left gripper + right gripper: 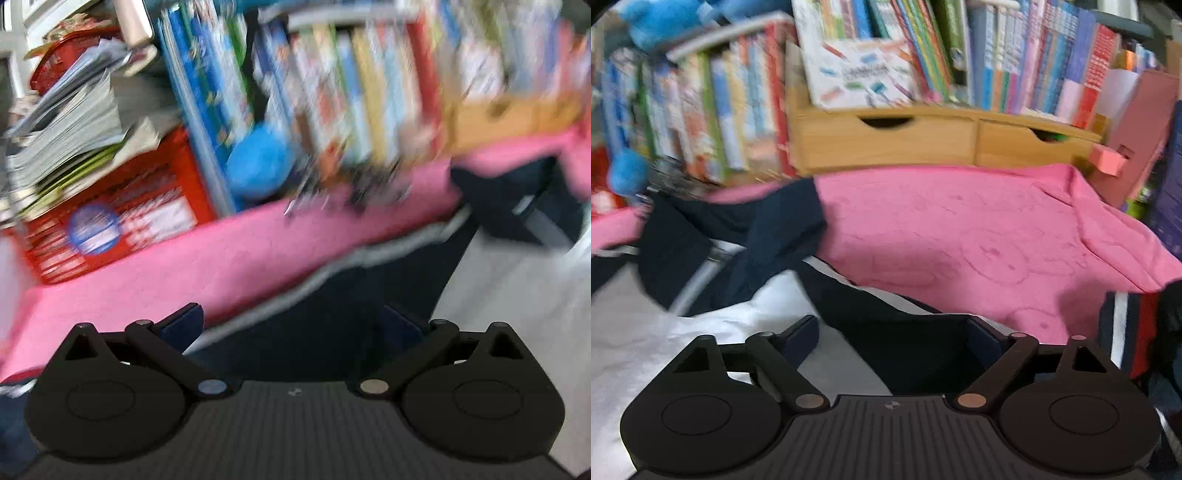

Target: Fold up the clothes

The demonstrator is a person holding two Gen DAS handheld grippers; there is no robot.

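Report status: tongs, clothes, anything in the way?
Left tongs open, right tongs open, both over the navy garment, neither gripping. Garment rumpled, unfolded, on the pink cloth. Books and wooden drawers behind; none blocking.

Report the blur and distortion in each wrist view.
Left wrist view: heavy motion smear across the books and pink cloth; the gripper's own body stays sharp. Right wrist view: milder blur, worst at left; the wooden drawers read clearly. Both views bend straight edges, fisheye-style.
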